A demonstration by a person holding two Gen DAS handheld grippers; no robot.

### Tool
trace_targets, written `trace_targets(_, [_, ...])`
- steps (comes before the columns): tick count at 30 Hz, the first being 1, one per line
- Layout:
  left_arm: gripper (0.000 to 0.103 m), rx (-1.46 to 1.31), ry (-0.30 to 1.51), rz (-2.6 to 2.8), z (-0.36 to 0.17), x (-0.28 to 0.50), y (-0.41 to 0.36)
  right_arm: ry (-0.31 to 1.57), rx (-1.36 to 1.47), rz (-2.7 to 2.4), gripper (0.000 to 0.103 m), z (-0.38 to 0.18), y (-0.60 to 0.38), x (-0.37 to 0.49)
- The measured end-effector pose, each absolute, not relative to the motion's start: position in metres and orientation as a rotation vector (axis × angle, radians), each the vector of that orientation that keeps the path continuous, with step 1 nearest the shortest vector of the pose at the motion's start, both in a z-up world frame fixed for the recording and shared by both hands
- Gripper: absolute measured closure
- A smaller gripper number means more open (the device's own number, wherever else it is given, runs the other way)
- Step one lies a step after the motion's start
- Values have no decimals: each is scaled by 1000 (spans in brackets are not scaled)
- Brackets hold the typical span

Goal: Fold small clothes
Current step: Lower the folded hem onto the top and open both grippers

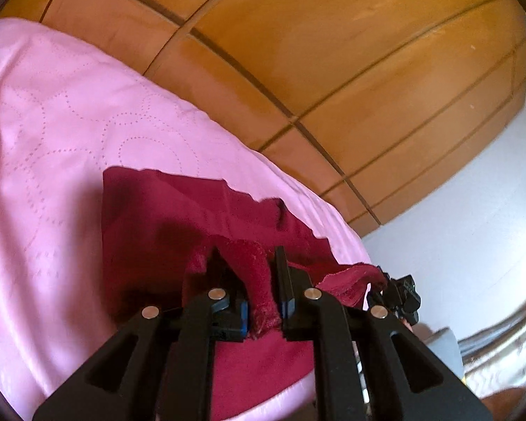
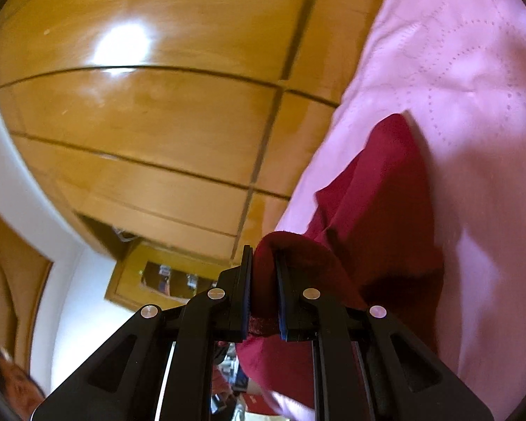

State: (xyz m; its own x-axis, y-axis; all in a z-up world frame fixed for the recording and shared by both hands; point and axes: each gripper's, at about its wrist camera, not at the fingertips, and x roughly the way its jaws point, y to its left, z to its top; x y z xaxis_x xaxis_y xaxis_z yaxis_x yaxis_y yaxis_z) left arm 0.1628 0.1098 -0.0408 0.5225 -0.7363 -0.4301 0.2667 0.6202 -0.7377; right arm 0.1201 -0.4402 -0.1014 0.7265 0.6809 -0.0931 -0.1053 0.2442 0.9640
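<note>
Left gripper (image 1: 261, 273): black plastic linkage arms with cut-out slots, 4 round silver pins, blue pads lining the fingers (image 1: 286, 280). Right gripper (image 2: 264, 273): same black build, 4 silver pins, blue pads.

A pink quilted bedspread (image 1: 70, 133) with dotted stitched circles lay spread before me. Behind it stood a glossy wooden wardrobe (image 1: 333, 52) with dark seams between its panels, beside a white wall (image 1: 473, 210). A small wooden shelf unit (image 2: 157, 277) held blurred items.

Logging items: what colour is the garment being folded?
Dark red garment; clearest in the left wrist view.
</note>
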Motion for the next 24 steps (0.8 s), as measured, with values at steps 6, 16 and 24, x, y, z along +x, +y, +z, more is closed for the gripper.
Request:
trace_targets(6, [89,-605,878,-553,-63,205,96,649,1212,468,91,-121,-437,167])
trace_targets(16, [34,-643,778,-268,-68,214,108,581,1073,296,33,-105,-430,191])
trace_targets(24, [30,-382,739,-371,-40,207,36,691,541,153,34,-62,-386,192])
